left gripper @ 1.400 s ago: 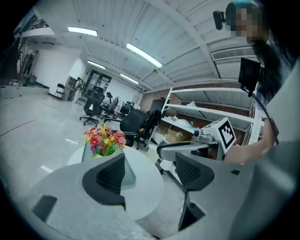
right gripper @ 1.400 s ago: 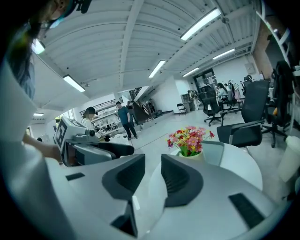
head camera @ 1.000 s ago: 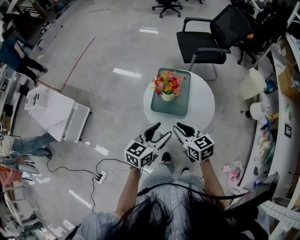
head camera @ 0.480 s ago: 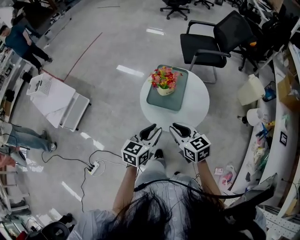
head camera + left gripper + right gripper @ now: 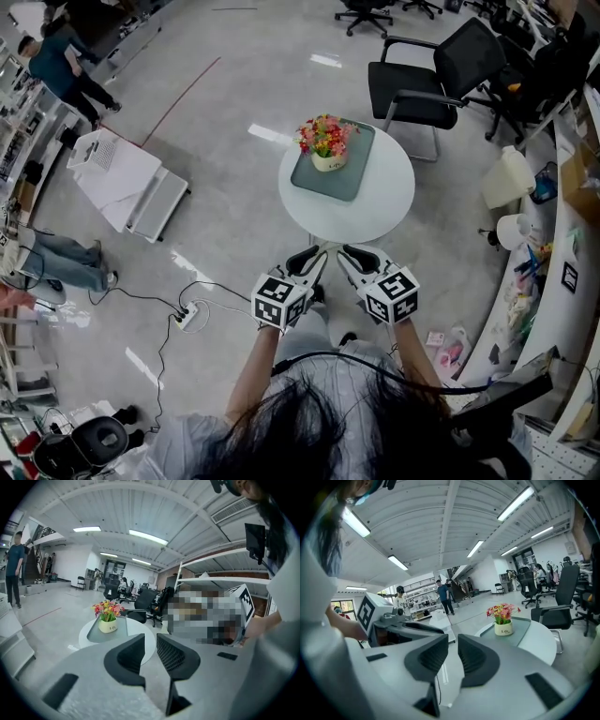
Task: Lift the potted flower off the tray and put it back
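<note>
Potted flower [image 5: 325, 148] stands on tray [image 5: 349, 176], on table [image 5: 386, 202].

The person is stretching both forearms forward, holding the left gripper [image 5: 317, 251] and the right gripper [image 5: 344, 253] side by side, tips angling slightly downward. Both pairs of jaws have just been closing and are standing nearly together, gripping nothing.

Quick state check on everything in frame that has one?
tray: flat on round table.
potted flower: upright on tray, untouched.
left tool: jaws just closing, nearly together, empty.
right tool: jaws just closing, nearly together, empty.
office chair: upright, unoccupied.
</note>
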